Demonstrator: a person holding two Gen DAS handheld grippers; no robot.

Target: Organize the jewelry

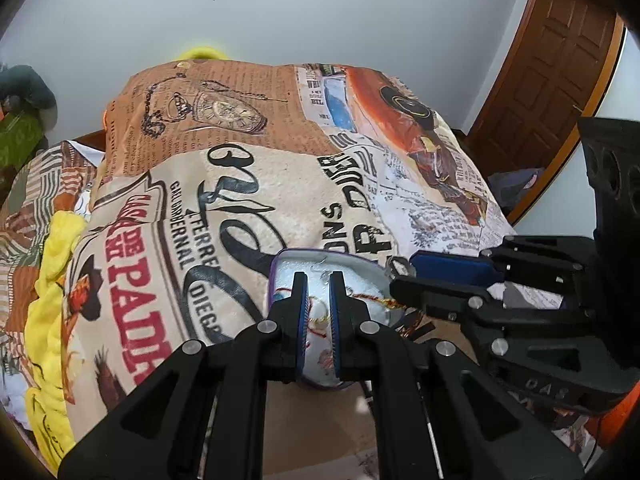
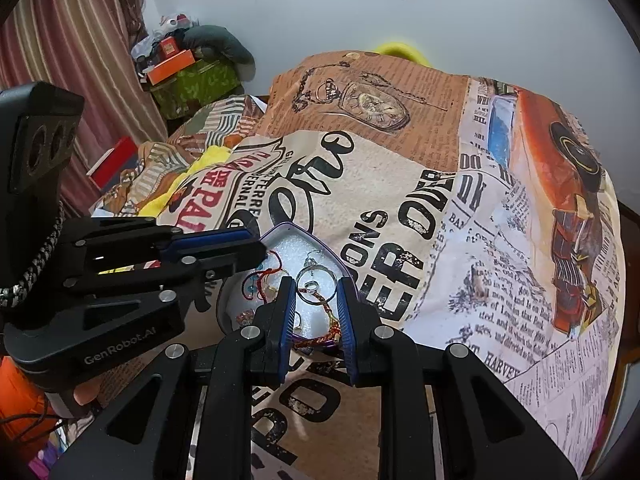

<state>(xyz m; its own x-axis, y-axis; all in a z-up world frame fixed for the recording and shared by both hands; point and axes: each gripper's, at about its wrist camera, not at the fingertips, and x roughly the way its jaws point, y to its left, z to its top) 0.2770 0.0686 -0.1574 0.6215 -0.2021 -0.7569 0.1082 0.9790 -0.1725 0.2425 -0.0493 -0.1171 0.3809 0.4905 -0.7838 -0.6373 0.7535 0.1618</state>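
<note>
A small purple-rimmed box (image 1: pixel 320 251) (image 2: pixel 288 227) lined with white foam lies open on the printed bedcover (image 1: pixel 240 200). It holds tangled red thread (image 2: pixel 272 258), gold cord and small beads. My right gripper (image 2: pixel 316 284) is over the box, shut on a thin silver ring (image 2: pixel 316 267) held across its tips. A braided red-gold cord (image 2: pixel 320 336) trails from the ring between the pads. This gripper enters the left wrist view from the right (image 1: pixel 400 276). My left gripper (image 1: pixel 317 280) (image 2: pixel 258 246) hovers over the box's left part, shut to a narrow slit. Threads cross behind the slit, and none is clearly pinched.
The bedcover rises in a mound behind the box. Yellow fabric (image 1: pixel 60 240) bunches at the left. A wooden door (image 1: pixel 552 60) stands at the far right. A green box with clutter (image 2: pixel 192 80) and a striped curtain (image 2: pixel 72 40) are at the far left.
</note>
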